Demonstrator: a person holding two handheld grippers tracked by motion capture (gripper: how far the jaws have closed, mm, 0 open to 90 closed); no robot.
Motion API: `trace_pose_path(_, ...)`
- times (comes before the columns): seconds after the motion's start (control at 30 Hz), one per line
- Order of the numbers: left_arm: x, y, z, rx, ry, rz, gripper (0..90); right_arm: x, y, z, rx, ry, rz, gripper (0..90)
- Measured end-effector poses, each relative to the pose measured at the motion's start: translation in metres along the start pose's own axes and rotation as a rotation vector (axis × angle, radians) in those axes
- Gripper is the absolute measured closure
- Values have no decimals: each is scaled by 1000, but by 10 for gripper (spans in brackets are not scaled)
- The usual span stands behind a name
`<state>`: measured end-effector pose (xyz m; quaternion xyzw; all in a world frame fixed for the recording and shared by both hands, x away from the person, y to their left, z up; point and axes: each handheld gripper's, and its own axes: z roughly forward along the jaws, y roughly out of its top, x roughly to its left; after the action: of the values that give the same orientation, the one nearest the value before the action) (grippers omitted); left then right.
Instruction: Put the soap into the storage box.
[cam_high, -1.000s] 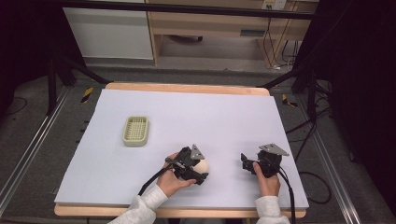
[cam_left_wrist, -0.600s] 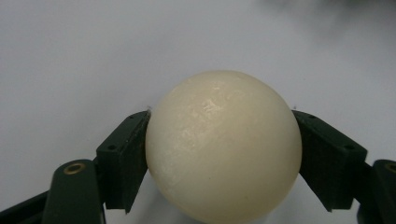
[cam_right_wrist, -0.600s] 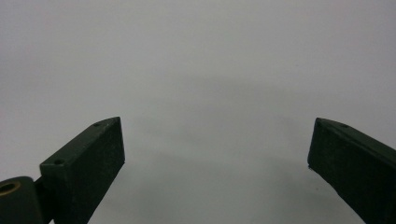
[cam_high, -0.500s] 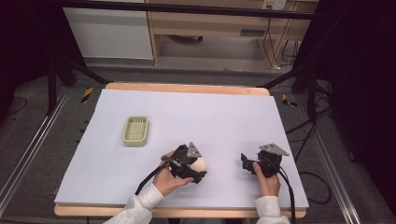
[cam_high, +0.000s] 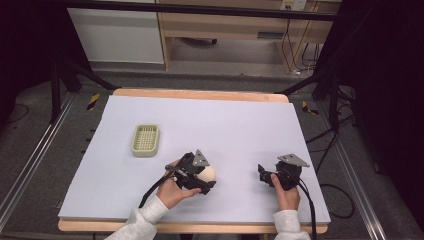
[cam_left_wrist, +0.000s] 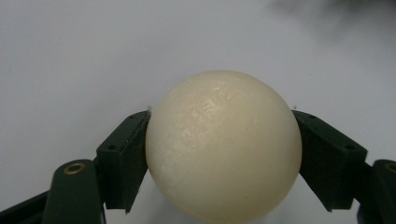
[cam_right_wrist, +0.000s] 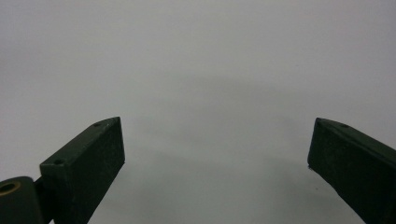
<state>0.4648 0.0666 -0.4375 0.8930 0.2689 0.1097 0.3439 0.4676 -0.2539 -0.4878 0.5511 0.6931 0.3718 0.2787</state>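
A cream-coloured ball (cam_left_wrist: 223, 147) sits between the two black jaws of my left gripper (cam_left_wrist: 219, 158), which press on both its sides. In the high view the ball (cam_high: 207, 173) and the left gripper (cam_high: 206, 176) are at the front middle of the white table sheet (cam_high: 225, 125). My right gripper (cam_high: 261, 172) rests low at the front right, held by a hand. Its jaws stand wide apart over bare white surface, with nothing between them (cam_right_wrist: 215, 154).
A pale green slotted tray (cam_high: 145, 139) lies on the left half of the sheet, apart from both grippers. The wooden table edge (cam_high: 200, 94) runs along the back. Black cables trail from both grippers toward the front edge.
The left gripper with the ball has shifted slightly left and away from the front edge. The right gripper has stayed in place.
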Motion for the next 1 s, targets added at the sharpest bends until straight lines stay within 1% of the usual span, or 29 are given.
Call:
trace_pose_path(0.03, 2, -1, -3, -6, 1, -10, 237, 0, 0, 0, 0, 0, 1, 42)
trace_pose_path(0.1, 3, -1, -4, -2, 3, -5, 237, 0, 0, 0, -1, -1, 0, 42)
trace_pose_path(0.33, 10, -3, -13, -16, 19, -23, 237, 0, 0, 0, -2, -1, -1, 42)
trace_pose_path(0.53, 18, -5, -21, -14, 34, -30, 237, 0, 0, 0, -1, -1, -2, 42)
trace_pose_path(0.73, 27, -10, -27, -21, 47, -50, 237, 0, 0, 0, 0, 1, 0, 42)
trace_pose_path(0.77, 30, -11, -29, -20, 50, -52, 237, 0, 0, 0, 0, 1, 1, 42)
trace_pose_path(0.8, 31, -11, -30, -27, 54, -62, 237, 0, 0, 0, -1, 1, 1, 42)
trace_pose_path(0.83, 31, -11, -30, -27, 54, -62, 237, 0, 0, 0, -1, 1, 1, 42)
trace_pose_path(0.87, 35, -12, -33, -35, 55, -70, 237, 0, 0, 0, 0, 2, 0, 42)
trace_pose_path(0.93, 36, -12, -35, -39, 59, -73, 237, 0, 0, 0, 0, 4, 1, 42)
trace_pose_path(0.97, 40, -14, -39, -44, 62, -82, 237, 0, 0, 0, 1, 6, 3, 42)
trace_pose_path(1.0, 40, -14, -39, -44, 62, -82, 237, 0, 0, 0, 1, 6, 3, 42)
